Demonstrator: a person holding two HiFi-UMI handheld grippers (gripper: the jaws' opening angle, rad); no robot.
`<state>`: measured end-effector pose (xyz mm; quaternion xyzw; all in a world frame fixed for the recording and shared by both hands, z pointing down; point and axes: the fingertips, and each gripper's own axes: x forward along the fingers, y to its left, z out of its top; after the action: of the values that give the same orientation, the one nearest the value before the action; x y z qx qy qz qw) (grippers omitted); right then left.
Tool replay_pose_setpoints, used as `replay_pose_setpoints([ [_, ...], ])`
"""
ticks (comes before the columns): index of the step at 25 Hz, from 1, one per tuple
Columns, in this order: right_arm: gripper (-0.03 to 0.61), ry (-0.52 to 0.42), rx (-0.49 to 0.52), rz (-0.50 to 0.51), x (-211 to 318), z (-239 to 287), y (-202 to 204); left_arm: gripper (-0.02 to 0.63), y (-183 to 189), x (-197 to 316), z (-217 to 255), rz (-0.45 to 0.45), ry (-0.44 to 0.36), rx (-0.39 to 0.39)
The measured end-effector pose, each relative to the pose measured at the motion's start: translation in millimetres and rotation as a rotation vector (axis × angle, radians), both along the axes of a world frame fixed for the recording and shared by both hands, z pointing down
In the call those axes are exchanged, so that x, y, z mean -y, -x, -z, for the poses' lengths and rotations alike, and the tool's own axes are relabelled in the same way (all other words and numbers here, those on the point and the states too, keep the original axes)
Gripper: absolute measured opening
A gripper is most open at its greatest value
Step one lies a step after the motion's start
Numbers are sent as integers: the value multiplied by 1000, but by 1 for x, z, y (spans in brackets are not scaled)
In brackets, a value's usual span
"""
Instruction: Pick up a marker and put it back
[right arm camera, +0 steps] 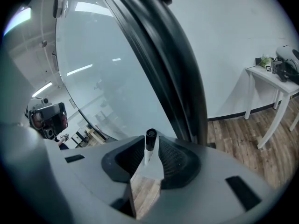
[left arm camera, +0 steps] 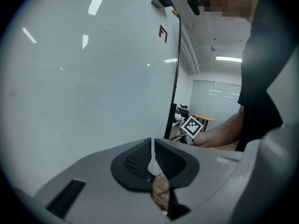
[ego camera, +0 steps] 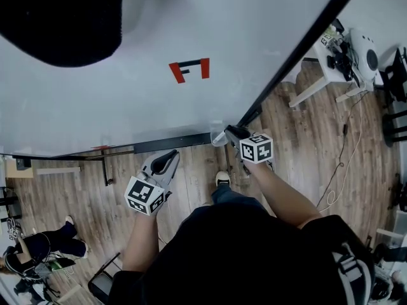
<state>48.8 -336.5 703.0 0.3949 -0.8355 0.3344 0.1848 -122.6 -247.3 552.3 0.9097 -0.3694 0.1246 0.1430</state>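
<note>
While the right gripper [ego camera: 236,133] has its jaws closed on the marker [right arm camera: 149,146], the left gripper [ego camera: 170,156] hangs lower and to the left with its pads pressed together on nothing, so I judge the right one does the putting back. In the right gripper view the marker stands in the narrow gap between the pads, its white barrel clamped and its black cap poking out past the jaw tips; its long axis runs along the jaws, cap end forward. From the head view I read that gripper at the lower right corner of the whiteboard [ego camera: 210,24], where the black frame [right arm camera: 173,69] comes down to meet the dark ledge [ego camera: 172,143] along the bottom edge. That ledge is, I reckon, where the marker belongs, and it runs leftward from the jaws. As I see it, the coming move means turning the marker's axis to lie along the ledge before I let the jaws part, or it could roll off onto the wooden floor [ego camera: 305,145].
</note>
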Motion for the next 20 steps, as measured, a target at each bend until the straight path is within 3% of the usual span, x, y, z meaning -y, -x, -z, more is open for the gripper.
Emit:
replay_pose_setpoints([
  [20, 63, -74, -32, 33, -1, 16, 5, 32, 0, -14, 6, 13, -11, -5],
])
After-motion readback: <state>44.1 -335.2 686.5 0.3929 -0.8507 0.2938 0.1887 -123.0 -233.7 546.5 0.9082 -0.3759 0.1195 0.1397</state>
